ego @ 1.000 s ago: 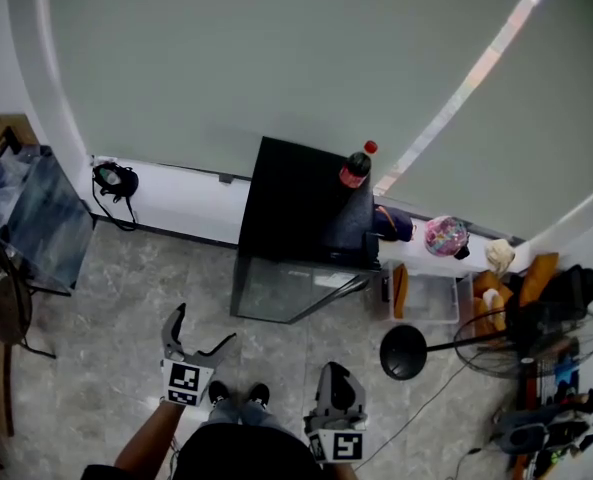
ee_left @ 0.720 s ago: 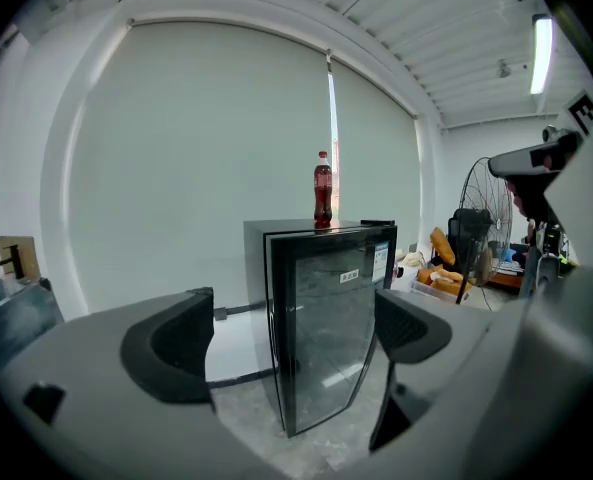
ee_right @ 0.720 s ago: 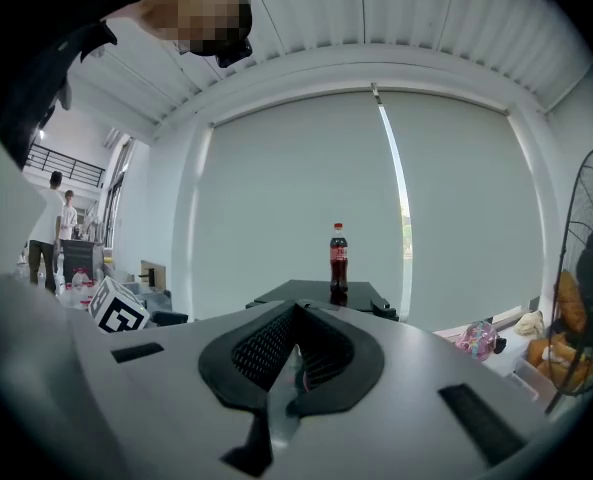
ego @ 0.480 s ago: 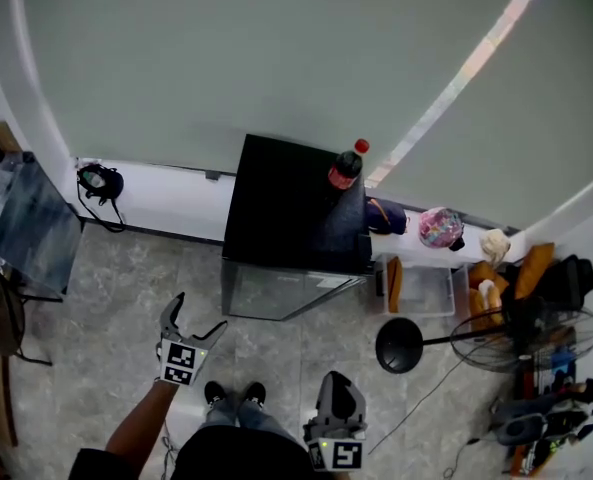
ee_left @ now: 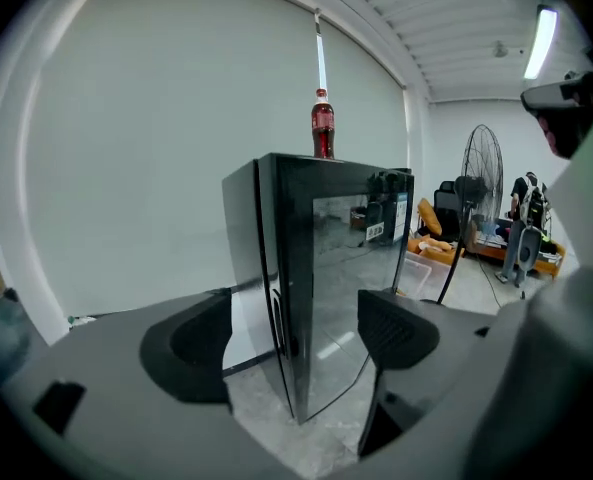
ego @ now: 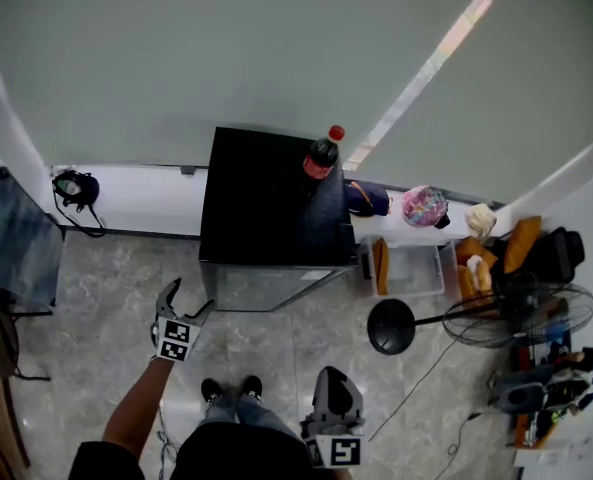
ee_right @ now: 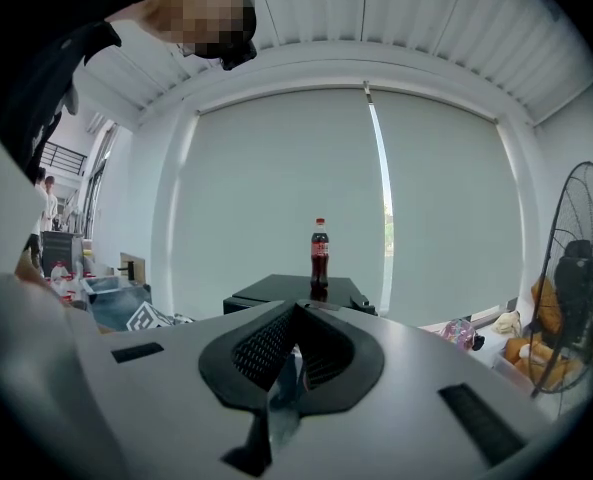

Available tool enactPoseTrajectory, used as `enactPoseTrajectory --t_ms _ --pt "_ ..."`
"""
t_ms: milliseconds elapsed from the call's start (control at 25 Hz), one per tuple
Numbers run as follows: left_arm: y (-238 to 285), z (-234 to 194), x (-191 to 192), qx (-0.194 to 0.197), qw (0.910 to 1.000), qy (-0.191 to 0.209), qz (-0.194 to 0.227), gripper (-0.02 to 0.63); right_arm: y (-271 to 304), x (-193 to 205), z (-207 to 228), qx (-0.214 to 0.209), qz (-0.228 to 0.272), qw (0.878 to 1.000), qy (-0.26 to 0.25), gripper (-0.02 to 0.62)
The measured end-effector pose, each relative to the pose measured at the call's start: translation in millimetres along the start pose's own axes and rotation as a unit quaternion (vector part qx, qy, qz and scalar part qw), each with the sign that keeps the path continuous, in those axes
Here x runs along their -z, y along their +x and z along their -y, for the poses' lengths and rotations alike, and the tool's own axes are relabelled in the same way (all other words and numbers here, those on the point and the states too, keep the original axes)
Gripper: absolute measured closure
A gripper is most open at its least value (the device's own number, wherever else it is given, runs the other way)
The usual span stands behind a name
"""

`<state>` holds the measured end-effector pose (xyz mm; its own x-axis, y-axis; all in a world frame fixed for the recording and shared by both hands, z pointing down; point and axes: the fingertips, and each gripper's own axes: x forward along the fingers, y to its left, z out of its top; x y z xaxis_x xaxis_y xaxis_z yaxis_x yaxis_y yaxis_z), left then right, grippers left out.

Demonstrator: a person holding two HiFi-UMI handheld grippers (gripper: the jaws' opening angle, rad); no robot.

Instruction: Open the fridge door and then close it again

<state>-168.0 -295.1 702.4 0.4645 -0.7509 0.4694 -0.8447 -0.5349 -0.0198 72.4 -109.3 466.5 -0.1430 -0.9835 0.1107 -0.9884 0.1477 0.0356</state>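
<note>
Black fridge (ego: 266,203): a low cabinet on the grey stone floor (ego: 106,288). Its back is to the white ledge (ego: 136,190) under the pale blind, straight ahead of my feet.
Door (ego: 264,290): the glass front faces me and lies closed against the cabinet.
Cola bottle (ego: 322,154): upright on the fridge's top near its back right corner, red cap up.
Left tongs (ego: 186,302): my left arm is stretched out toward the fridge's front left corner. The tongs are near that corner but apart from it. The jaws stand well apart and have just been closing in. Their pads (ee_left: 191,343) press on nothing. Through the gap, the left gripper view shows the fridge's front corner edge farther off, with the glass door to its right.
Right tongs (ego: 334,380): held back close to my body, to the right of my shoes (ego: 226,388), and pointing toward the fridge. The jaws are brought fully together with nothing in them. Over them, the right gripper view shows the fridge's top and the bottle.
Plastic box (ego: 411,268): clear, on the floor just right of the fridge.
Fan (ego: 516,313): a pedestal fan standing right of the box, its round black base near the fridge's front right corner.
</note>
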Motion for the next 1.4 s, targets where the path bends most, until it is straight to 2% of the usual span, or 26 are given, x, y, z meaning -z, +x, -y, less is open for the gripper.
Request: enactPoseTrajectory --t_ms 80,240,520,640,1080,1400 --pt "14 -4 9 0.004 0.9999 0.01 -0.013 0.237 -2 2 2 0.008 -0.005 1.0 0.007 0.586" --pt "38 -9 24 0.012 0.9991 0.021 -0.036 0.268 -9 7 9 0.027 -0.011 0.999 0.014 0.586" --pt "66 -13 46 0.021 0.9968 0.017 -0.075 0.322 -17 7 21 0.044 -0.013 0.999 0.009 0.586" --pt "77 -15 57 0.02 0.9954 0.018 -0.091 0.365 -19 9 24 0.046 -0.013 0.999 0.005 0.586" --pt "88 -5 60 0.048 0.9945 0.022 -0.09 0.483 -19 10 32 0.051 -0.025 0.998 -0.005 0.586" --pt "86 -5 59 0.053 0.9925 0.051 -0.098 0.494 -20 14 36 0.053 -0.033 0.998 -0.002 0.586"
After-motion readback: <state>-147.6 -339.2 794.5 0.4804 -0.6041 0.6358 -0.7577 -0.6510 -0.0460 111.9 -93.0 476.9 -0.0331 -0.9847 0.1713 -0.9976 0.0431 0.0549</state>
